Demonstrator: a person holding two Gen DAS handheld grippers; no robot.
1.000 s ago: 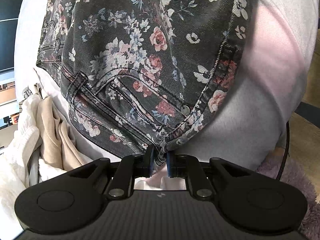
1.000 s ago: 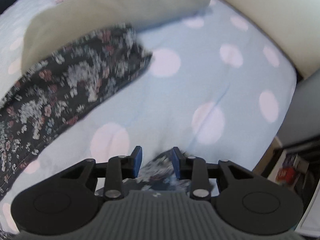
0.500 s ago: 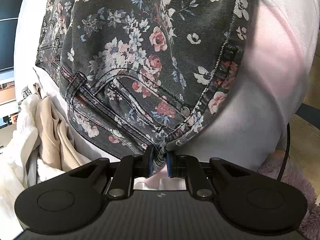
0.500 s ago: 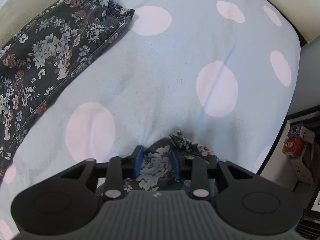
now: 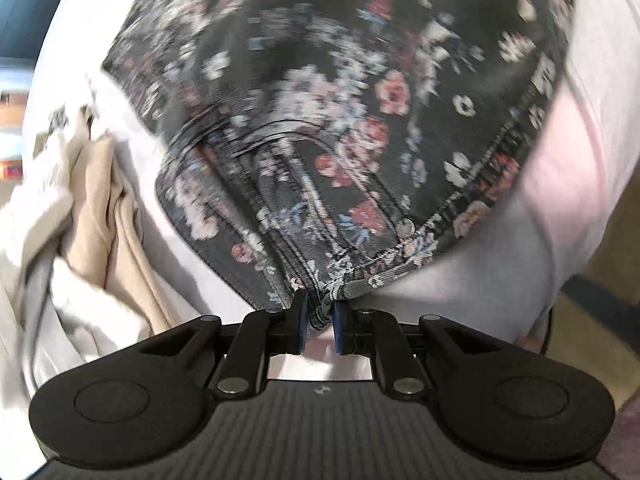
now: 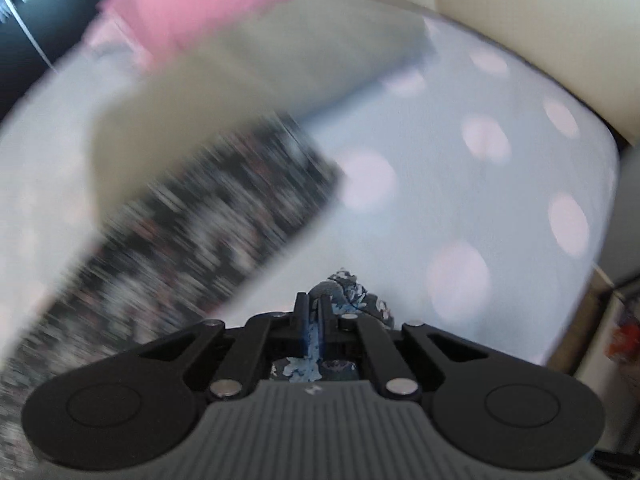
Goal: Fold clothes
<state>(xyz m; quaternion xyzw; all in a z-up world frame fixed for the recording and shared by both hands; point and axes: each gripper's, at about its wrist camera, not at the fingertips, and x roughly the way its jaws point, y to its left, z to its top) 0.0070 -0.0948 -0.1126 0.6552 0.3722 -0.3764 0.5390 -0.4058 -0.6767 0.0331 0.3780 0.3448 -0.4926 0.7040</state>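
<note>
- Dark floral denim, the trousers, spread over the bed near its front edge, waistband corner and rivet nearest the left-wrist camera.
- Left gripper clamped on that waistband corner, blue pads nearly together with a fold of fabric pinched between.
- Beside the trousers toward the bed's left edge, heaped cream and beige clothes, touching one another; individual items not told apart.
- Right gripper closed tight on a bunched bit of the same floral cloth, jaws all but meeting, cloth poking out past the tips and showing behind them.
- Seen from the right wrist, blurred trouser leg stretched diagonally across the pale blue spotted bedcover.
- Past the leg, toward the bed's far edge, a grey-green cushion and a pink item, both blurred.
- No containers in either view.
</note>
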